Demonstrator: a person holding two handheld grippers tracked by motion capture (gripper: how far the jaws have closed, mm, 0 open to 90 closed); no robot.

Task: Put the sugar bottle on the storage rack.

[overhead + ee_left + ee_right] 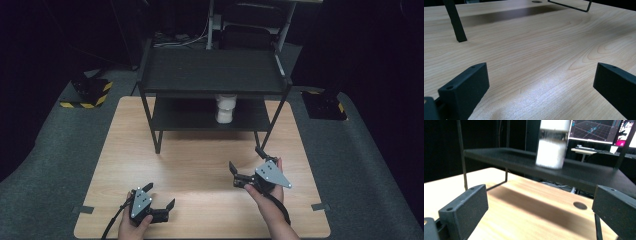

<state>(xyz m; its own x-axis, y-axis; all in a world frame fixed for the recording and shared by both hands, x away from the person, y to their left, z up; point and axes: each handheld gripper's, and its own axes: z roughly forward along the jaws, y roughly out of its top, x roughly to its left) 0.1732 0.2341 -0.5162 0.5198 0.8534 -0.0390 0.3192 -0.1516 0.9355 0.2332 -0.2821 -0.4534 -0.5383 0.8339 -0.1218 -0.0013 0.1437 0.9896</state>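
Observation:
A white container [225,108] stands on the lower shelf of a black two-tier rack [212,70] at the back of the wooden table [200,165]. In the right gripper view the white container [551,145] is ahead and above the jaws, blurred. My left gripper [160,197] is low over the table's front left, open, nothing between its jaws. My right gripper [246,163] is held at the front right, open and empty, pointing toward the rack. The left gripper [541,82] looks along bare wood toward a rack leg [455,21].
Grey carpet surrounds the table. Black blocks with yellow stripes [90,92] sit on the floor at back left and back right [325,105]. A desk frame with cables stands behind the rack. A round hole [580,205] is in the tabletop. A monitor [594,130] glows far off.

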